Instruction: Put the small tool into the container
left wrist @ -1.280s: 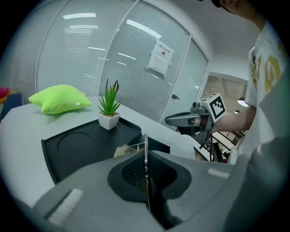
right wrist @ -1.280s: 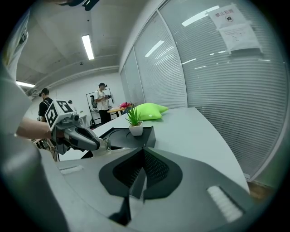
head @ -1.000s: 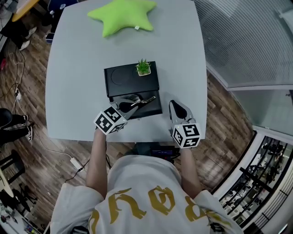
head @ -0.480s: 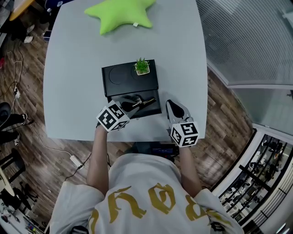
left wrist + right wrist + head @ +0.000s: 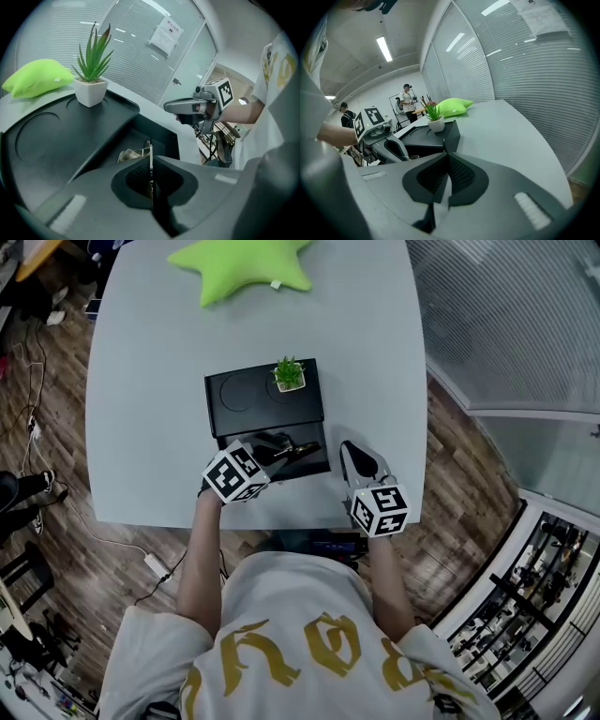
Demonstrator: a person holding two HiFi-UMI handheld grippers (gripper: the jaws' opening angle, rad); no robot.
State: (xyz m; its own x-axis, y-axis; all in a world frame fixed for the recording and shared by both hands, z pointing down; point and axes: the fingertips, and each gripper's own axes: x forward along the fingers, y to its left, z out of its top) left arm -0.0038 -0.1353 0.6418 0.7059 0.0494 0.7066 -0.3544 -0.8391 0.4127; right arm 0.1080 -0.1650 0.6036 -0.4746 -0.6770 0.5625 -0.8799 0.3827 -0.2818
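Two shut jaws — left gripper (image 5: pixel 265 451) pinching the small tool (image 5: pixel 149 154) over the container (image 5: pixel 230 395), right gripper (image 5: pixel 446 183) empty; next we release.

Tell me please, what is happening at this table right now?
A person works with a gripper in each hand at a grey table. The left gripper is shut on the small tool, a thin metal piece, and holds it over the open compartment of the black container. The right gripper is shut on nothing, just to the right of the container. A potted plant stands on the container's flat top.
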